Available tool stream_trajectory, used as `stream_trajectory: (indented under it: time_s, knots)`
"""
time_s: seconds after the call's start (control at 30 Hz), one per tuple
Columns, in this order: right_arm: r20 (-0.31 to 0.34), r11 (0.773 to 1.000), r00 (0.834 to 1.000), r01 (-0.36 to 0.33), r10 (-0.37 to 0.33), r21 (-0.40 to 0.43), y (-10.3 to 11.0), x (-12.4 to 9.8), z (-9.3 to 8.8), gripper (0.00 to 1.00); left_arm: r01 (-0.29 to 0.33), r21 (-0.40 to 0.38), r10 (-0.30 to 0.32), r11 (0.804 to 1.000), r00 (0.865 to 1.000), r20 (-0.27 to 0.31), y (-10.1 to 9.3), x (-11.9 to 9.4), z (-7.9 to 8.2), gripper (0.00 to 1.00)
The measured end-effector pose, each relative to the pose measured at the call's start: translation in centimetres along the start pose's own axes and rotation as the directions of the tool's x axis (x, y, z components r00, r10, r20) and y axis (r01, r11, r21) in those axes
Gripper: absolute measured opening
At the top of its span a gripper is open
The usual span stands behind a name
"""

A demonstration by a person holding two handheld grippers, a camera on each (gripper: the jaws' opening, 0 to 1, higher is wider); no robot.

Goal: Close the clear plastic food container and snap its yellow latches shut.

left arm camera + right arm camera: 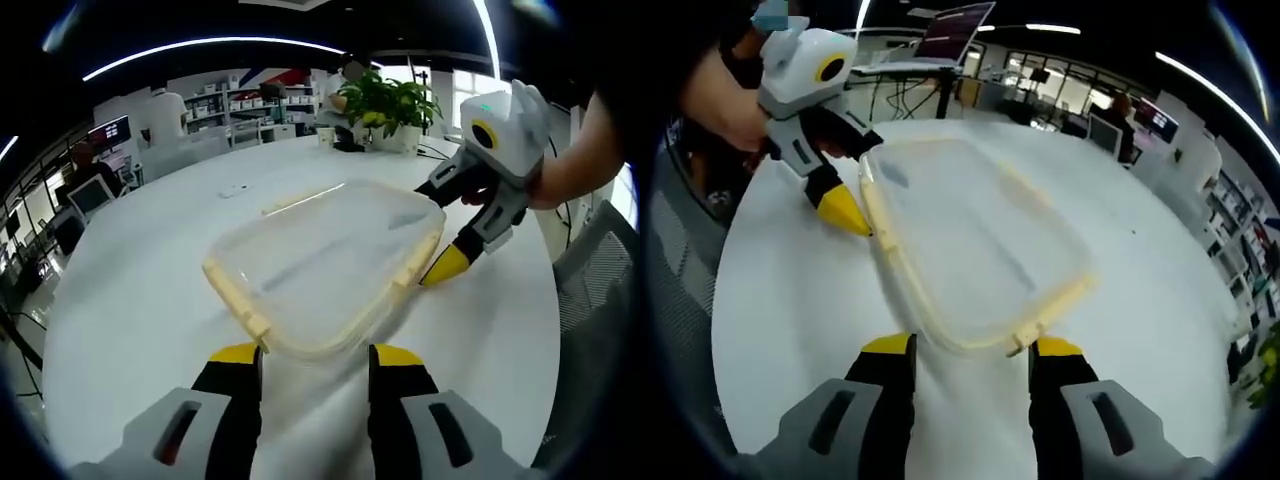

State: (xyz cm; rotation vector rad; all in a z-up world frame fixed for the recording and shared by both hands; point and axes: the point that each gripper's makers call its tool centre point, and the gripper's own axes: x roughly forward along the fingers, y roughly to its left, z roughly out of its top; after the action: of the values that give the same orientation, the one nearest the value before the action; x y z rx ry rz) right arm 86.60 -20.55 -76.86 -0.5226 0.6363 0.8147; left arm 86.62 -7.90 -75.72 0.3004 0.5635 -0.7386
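Both tools, left (315,358) and right (971,348), gape wide around the blurred container (325,262) corners.

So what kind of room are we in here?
Probably an open-plan office or lab: shelves stacked with boxes, desk monitors, a potted plant, and a round white table.

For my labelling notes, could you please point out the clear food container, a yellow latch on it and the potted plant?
Clear food container (325,265): left gripper view, middle of the lid.
Yellow latch (418,264): left gripper view, middle of the right-edge strip.
Potted plant (388,100): left gripper view, leaves.
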Motion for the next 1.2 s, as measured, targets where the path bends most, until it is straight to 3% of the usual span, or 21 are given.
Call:
stream_trajectory:
  time_s: [0.13,0.33,0.47,0.63,0.77,0.87,0.93,1.03,1.2]
  knots:
    - [0.011,0.999,1.000,0.012,-0.013,0.034,-0.2,-1.3,0.3,0.47,-0.017,-0.025,0.018,1.000,1.000,0.010,-0.2,-1.4,0.2,0.37]
    - [0.050,0.992,0.997,0.058,-0.064,0.108,-0.2,-5.3,0.9,0.51,-0.065,-0.075,0.068,0.995,0.997,0.041,-0.7,-5.5,0.7,0.38]
    - [0.078,0.984,0.992,0.083,-0.096,0.159,0.6,-7.9,1.1,0.54,-0.073,-0.124,0.082,0.990,0.994,0.070,-1.6,-8.4,1.0,0.37]
    - [0.068,0.971,0.990,0.108,-0.125,0.212,2.0,-10.4,0.4,0.59,-0.118,-0.180,0.135,0.977,0.987,0.089,-2.0,-11.4,1.3,0.39]
    - [0.094,0.946,0.983,0.120,-0.155,0.300,3.1,-12.3,0.5,0.61,-0.129,-0.240,0.163,0.962,0.978,0.128,-3.0,-13.7,2.2,0.41]
    - [0.113,0.912,0.974,0.139,-0.197,0.386,3.9,-13.6,0.5,0.65,-0.135,-0.294,0.185,0.946,0.971,0.149,-3.5,-14.9,2.6,0.43]
    - [0.118,0.889,0.960,0.183,-0.254,0.421,4.0,-14.8,0.4,0.67,-0.135,-0.279,0.182,0.951,0.972,0.151,-4.4,-15.4,2.7,0.43]
    - [0.147,0.857,0.934,0.227,-0.327,0.463,4.6,-17.0,0.7,0.69,-0.164,-0.259,0.214,0.952,0.961,0.175,-5.5,-16.8,3.2,0.44]
    - [0.153,0.842,0.931,0.219,-0.331,0.492,6.9,-19.0,0.2,0.70,-0.213,-0.302,0.276,0.929,0.944,0.182,-5.9,-18.5,2.5,0.43]
